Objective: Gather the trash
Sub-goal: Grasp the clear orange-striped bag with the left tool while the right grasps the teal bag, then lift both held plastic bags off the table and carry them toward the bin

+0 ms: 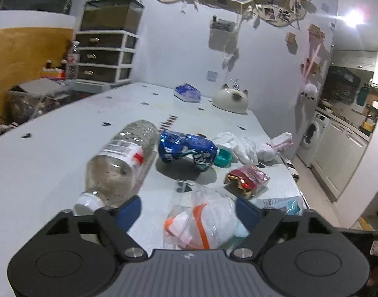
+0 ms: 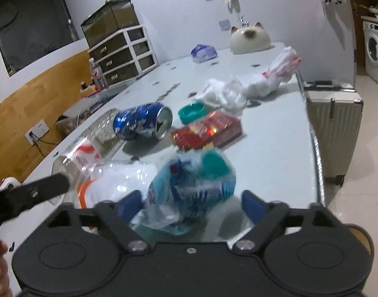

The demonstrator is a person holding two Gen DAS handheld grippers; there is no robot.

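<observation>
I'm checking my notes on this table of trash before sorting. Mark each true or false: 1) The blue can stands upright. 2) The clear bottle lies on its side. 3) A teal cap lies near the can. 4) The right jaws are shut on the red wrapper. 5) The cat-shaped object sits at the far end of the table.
1) False: the can lies on its side, dented.
2) True: the bottle lies flat.
3) True: the cap is beside it.
4) False: the right gripper is open, with a blue-printed bag between its jaws; the wrapper lies beyond.
5) True: the cat.
</observation>
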